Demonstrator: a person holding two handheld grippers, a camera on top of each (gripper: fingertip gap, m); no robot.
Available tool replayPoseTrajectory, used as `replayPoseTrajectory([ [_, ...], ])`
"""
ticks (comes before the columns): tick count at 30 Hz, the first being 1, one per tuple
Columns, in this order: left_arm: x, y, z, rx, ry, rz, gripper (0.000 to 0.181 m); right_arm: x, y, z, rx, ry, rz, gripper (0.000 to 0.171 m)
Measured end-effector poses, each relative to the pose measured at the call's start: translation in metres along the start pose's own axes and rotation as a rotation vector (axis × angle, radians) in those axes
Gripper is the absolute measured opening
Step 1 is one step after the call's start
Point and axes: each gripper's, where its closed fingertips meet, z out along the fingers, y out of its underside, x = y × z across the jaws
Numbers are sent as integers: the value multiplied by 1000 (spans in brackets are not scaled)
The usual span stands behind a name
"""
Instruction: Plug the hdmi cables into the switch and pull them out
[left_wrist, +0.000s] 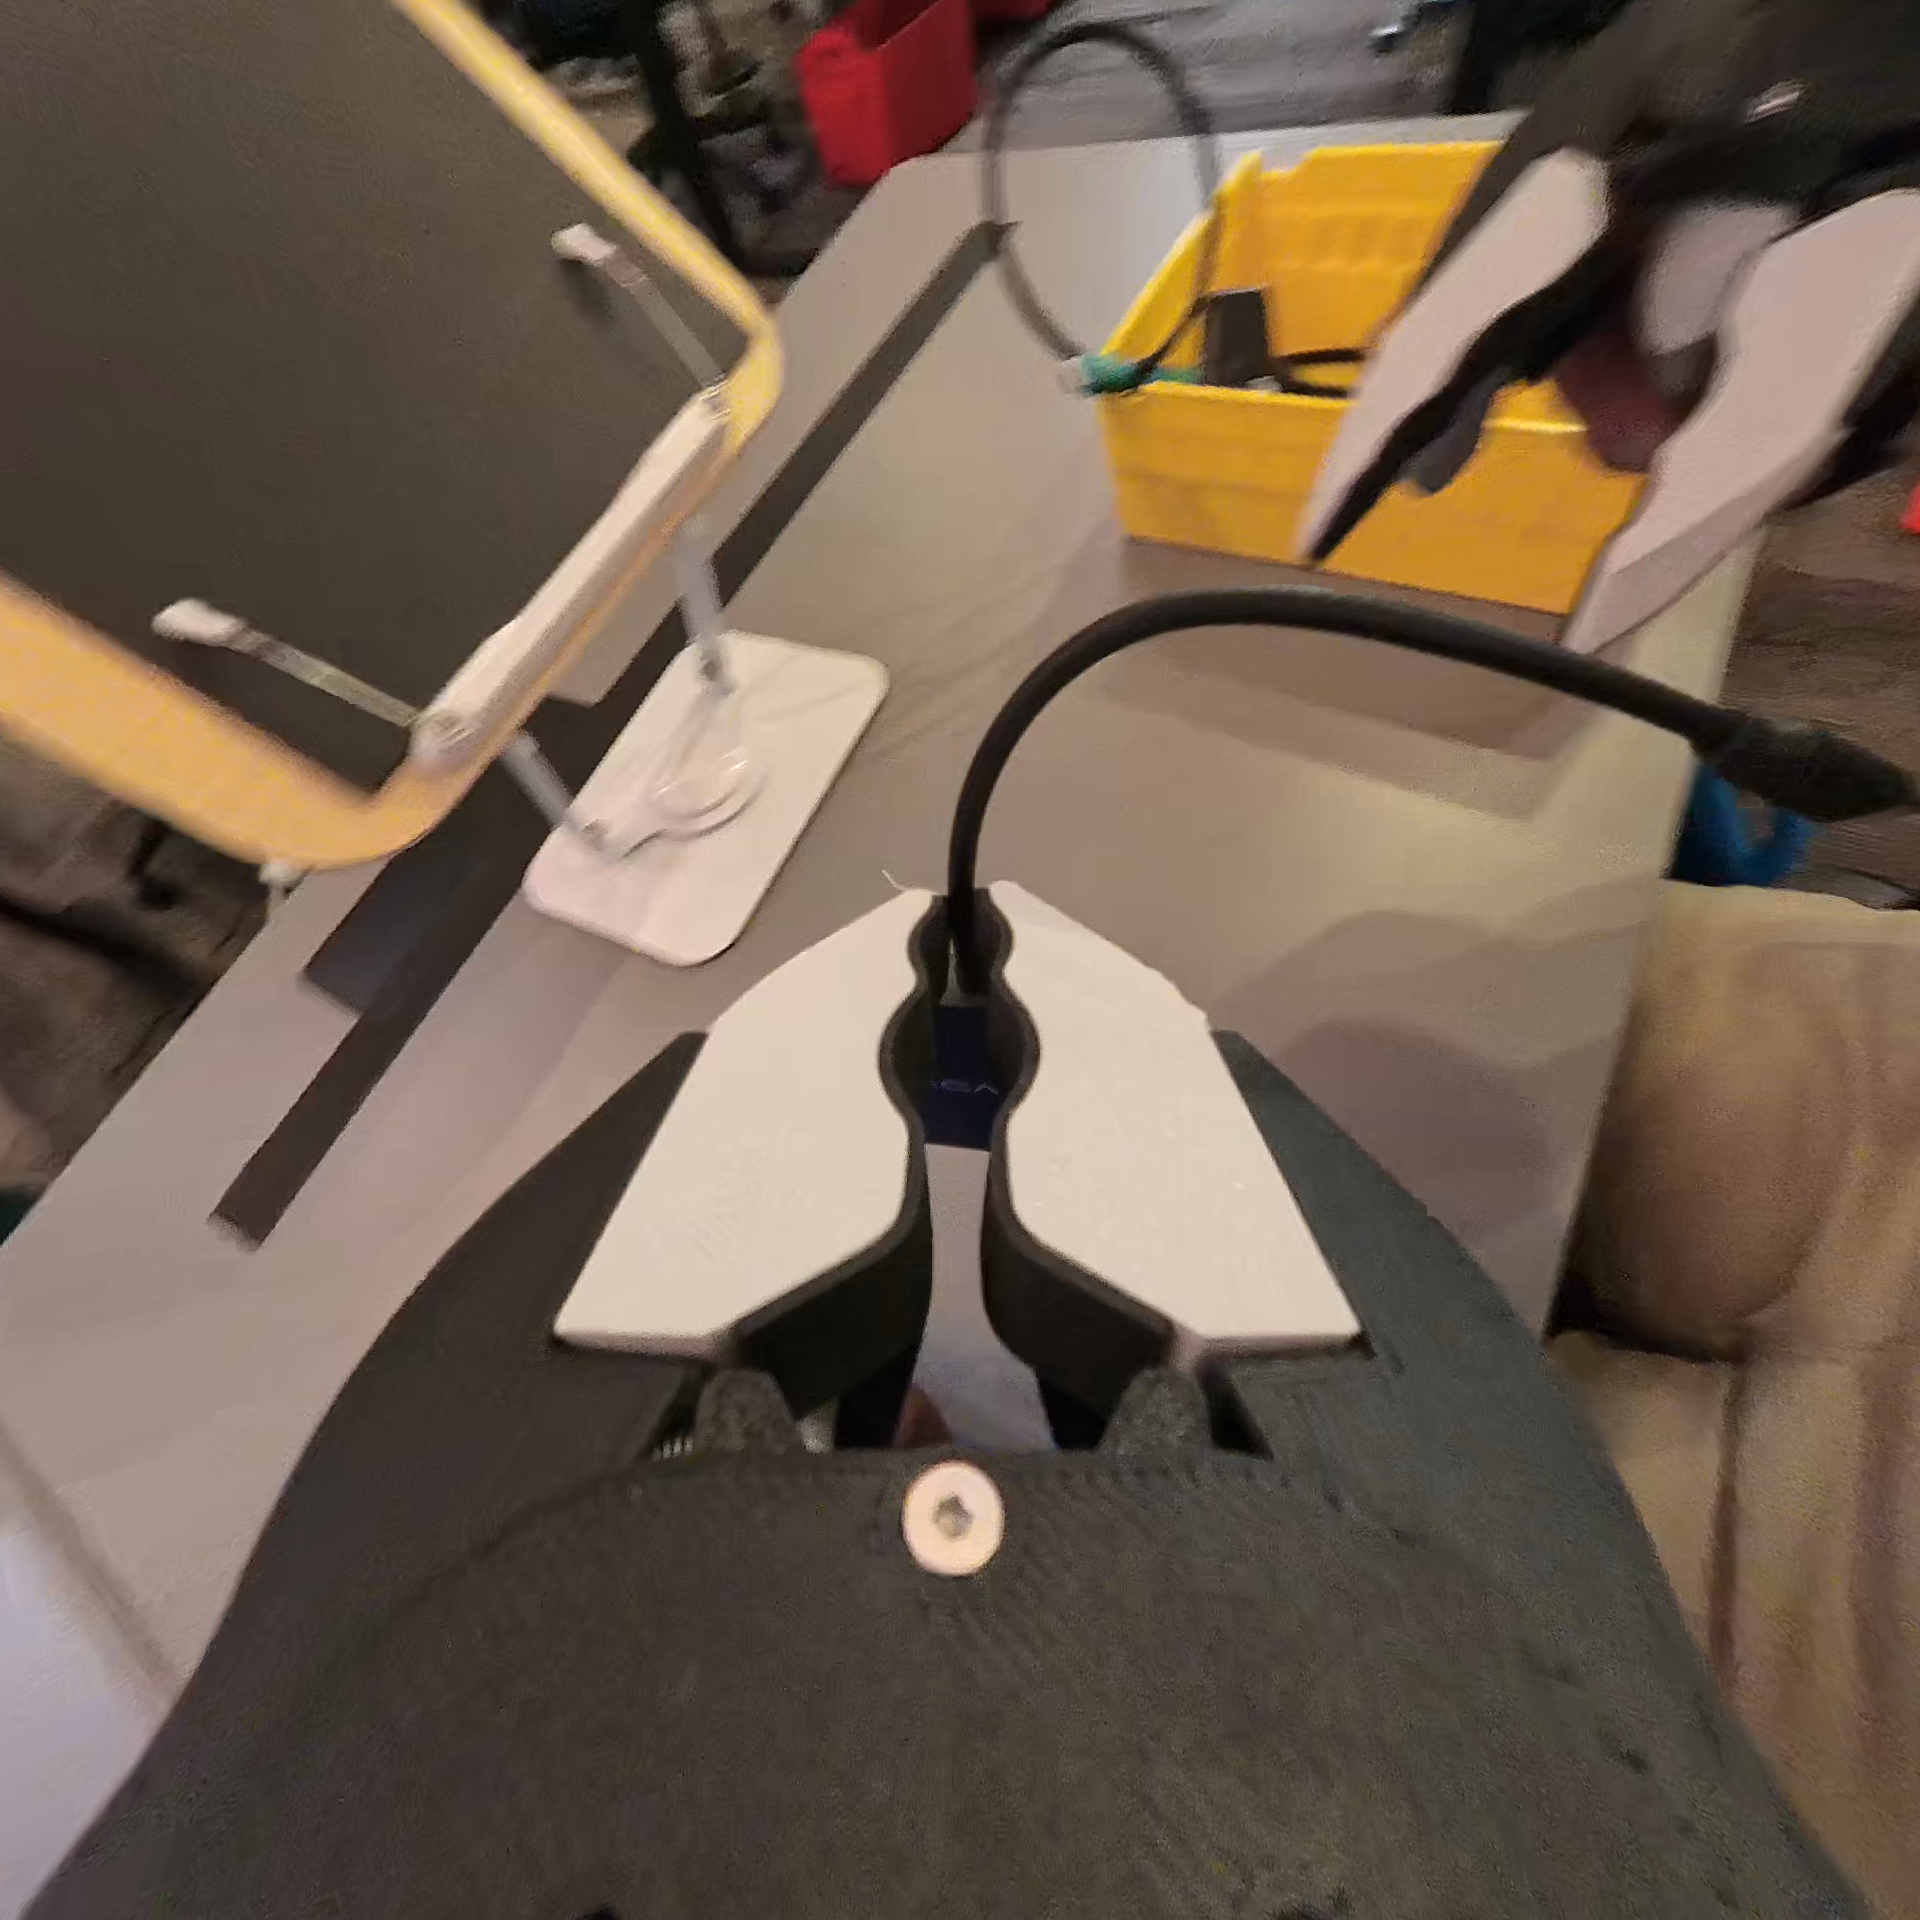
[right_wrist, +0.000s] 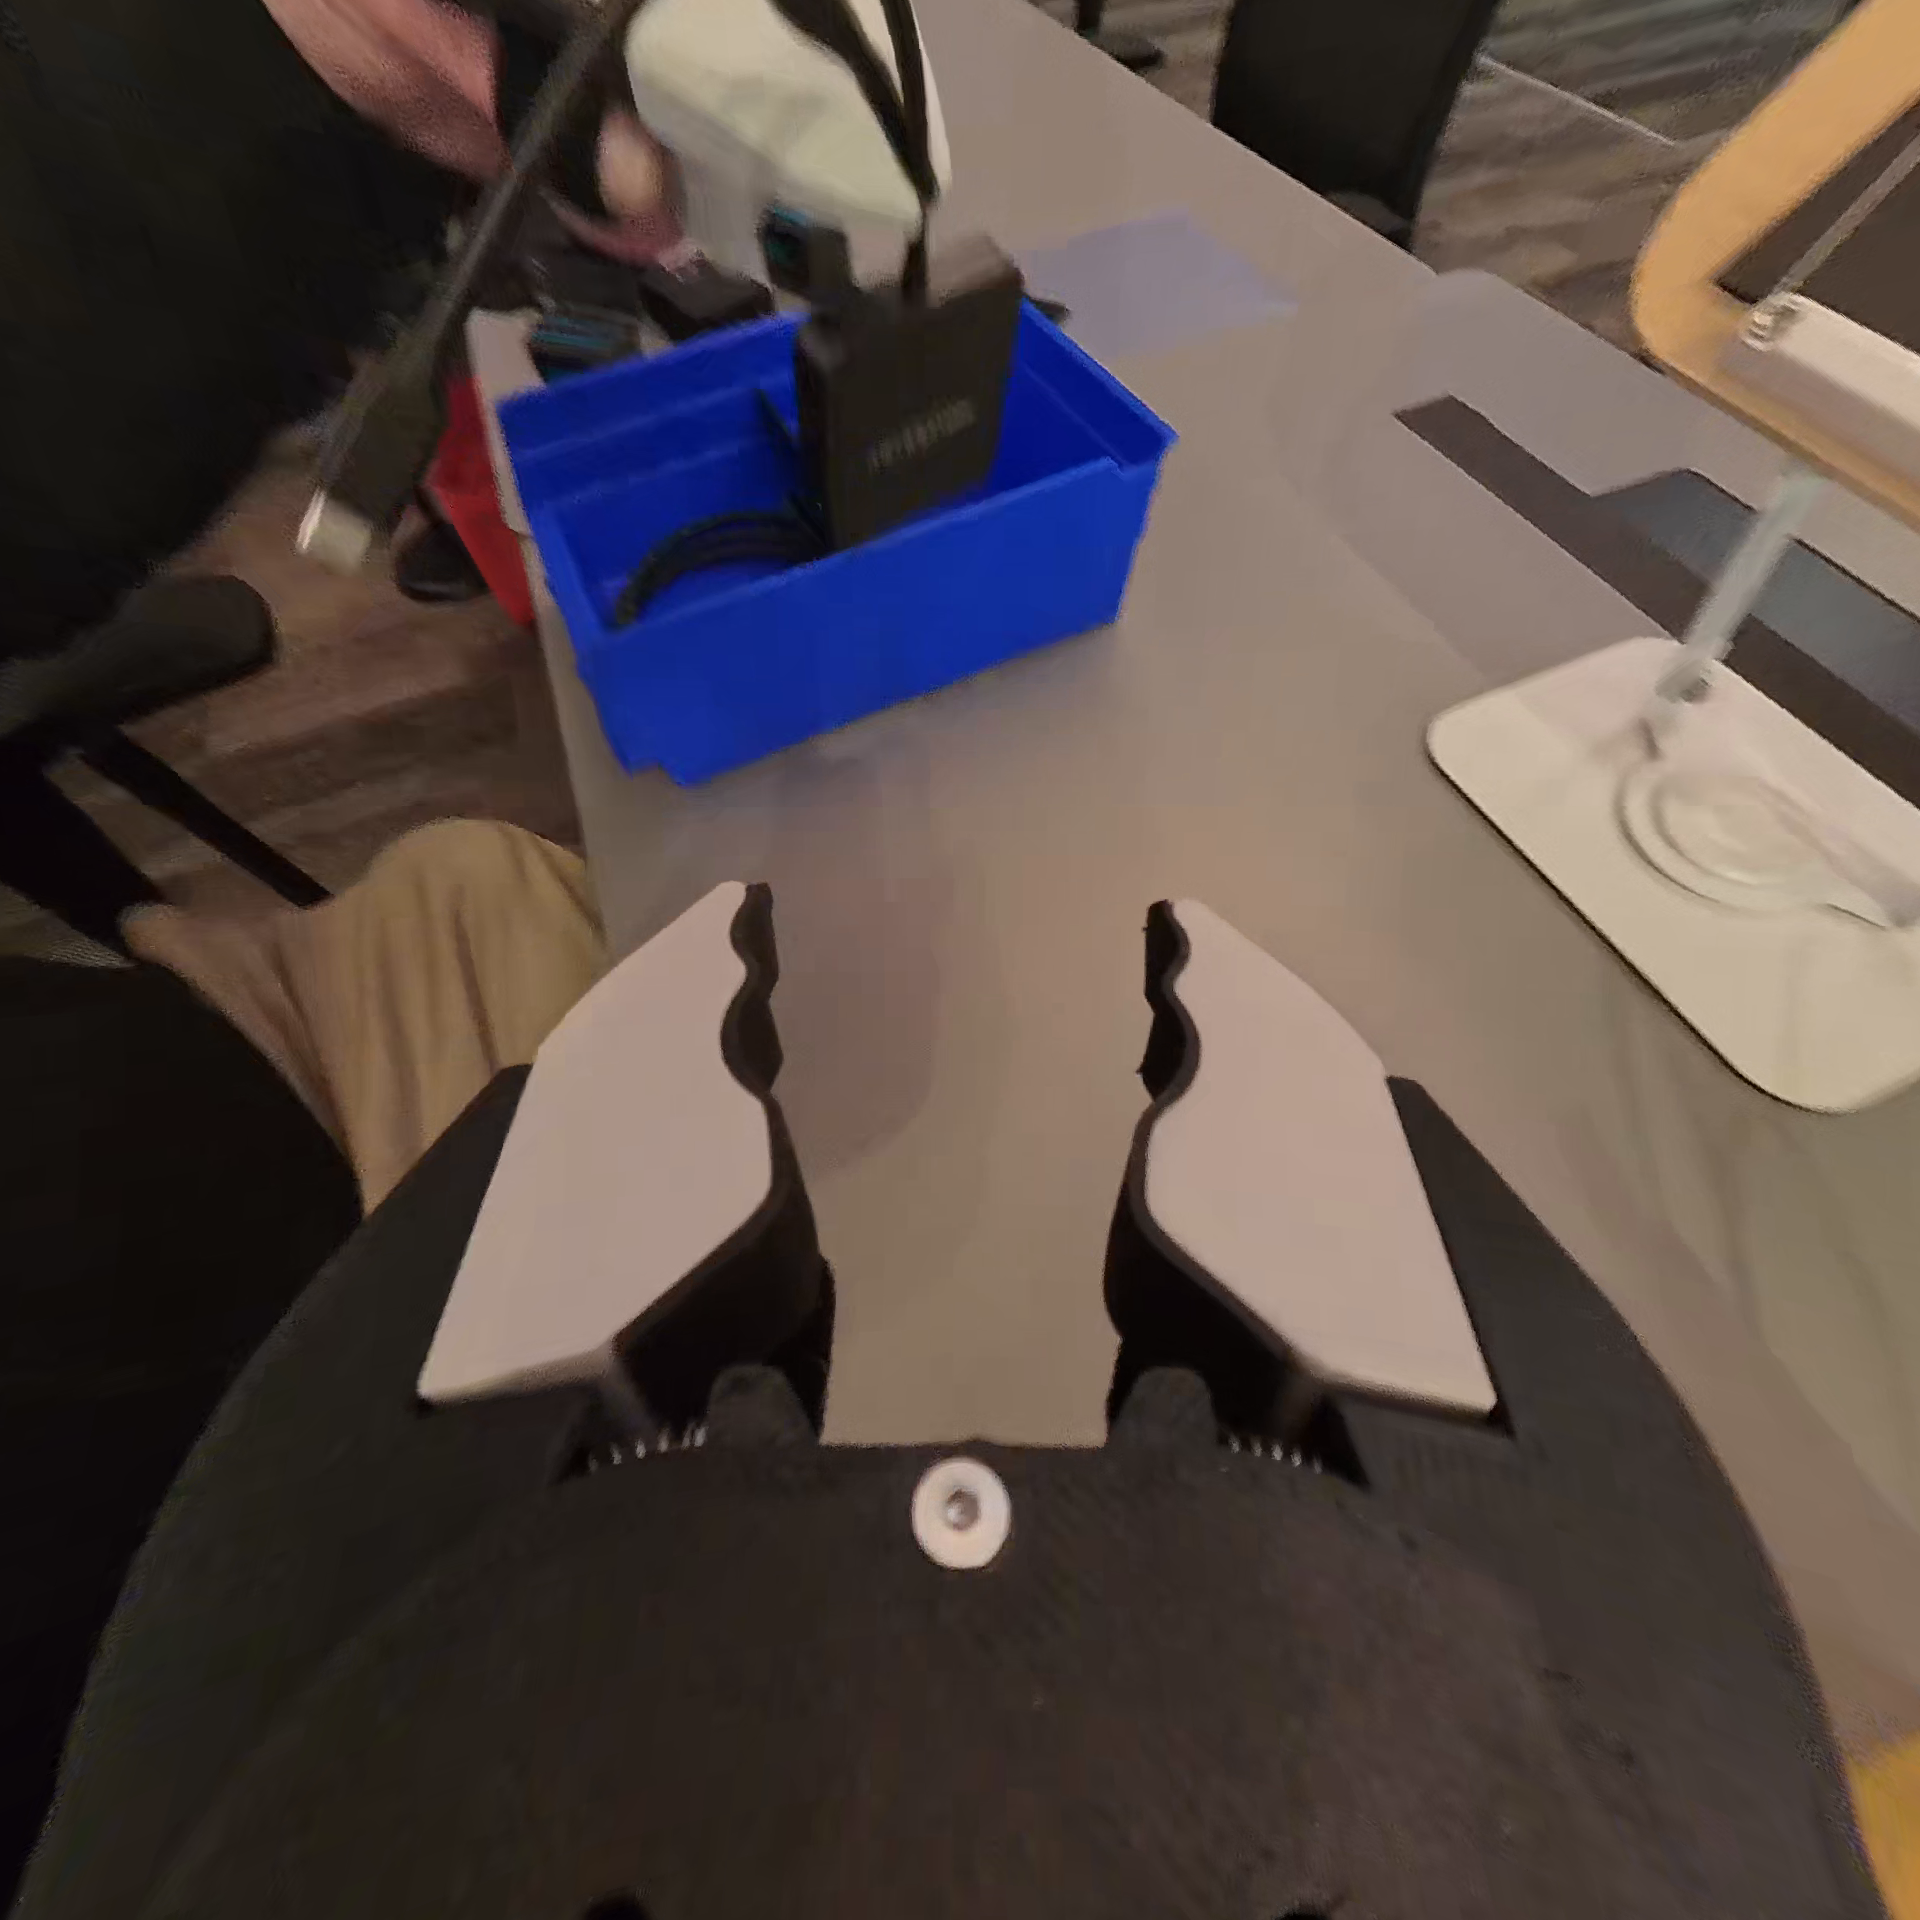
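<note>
In the left wrist view my left gripper (left_wrist: 961, 904) is shut on a black cable (left_wrist: 1247, 613). The cable arcs up and right to its plug (left_wrist: 1808, 774). A dark, narrow piece (left_wrist: 961, 1081) shows in the gap between the fingers. In the right wrist view the left gripper (right_wrist: 914, 197) is raised and blurred. The black switch (right_wrist: 904, 405) hangs from it over the blue bin (right_wrist: 831, 644), and the cable's plug (right_wrist: 338, 530) dangles to the left. My right gripper (right_wrist: 961, 914) is open and empty above the grey table (right_wrist: 1247, 623). It also shows in the left wrist view (left_wrist: 1455, 582).
A yellow bin (left_wrist: 1247, 457) with cables stands far right on the table. A yellow-framed panel stands on a white base (left_wrist: 717, 800), also seen in the right wrist view (right_wrist: 1704, 862). A coiled cable lies in the blue bin. A person's tan trouser leg (right_wrist: 416, 987) is at the table's edge. My right fingertips sit around 15 centimeters from my left ones.
</note>
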Motion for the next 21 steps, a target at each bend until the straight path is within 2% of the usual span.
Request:
replayPoseTrajectory([
  [1, 14, -6, 6, 18, 49, 32, 3, -6, -3, 6, 24, -38, 11, 70],
  [7, 90, -32, 23, 142, 342, 193, 4, -32, -9, 31, 115, -212, -13, 88],
  [12, 131, -50, 19, 261, 557, 226, 4, -52, -10, 38, 200, -370, -17, 92],
  [14, 138, -50, 21, 270, 590, 248, 4, -65, -13, 36, 239, -443, -36, 80],
  [15, 140, -50, 22, 273, 601, 249, 3, -71, -13, 34, 249, -486, -43, 67],
  [18, 145, -48, 23, 287, 648, 232, 4, -79, -7, 35, 228, -550, -40, 57],
  [20, 148, -47, 19, 304, 680, 218, 4, -77, -1, 34, 210, -551, -50, 19],
  [21, 145, -46, 19, 305, 665, 209, 4, -78, 1, 32, 208, -570, -45, 16],
])
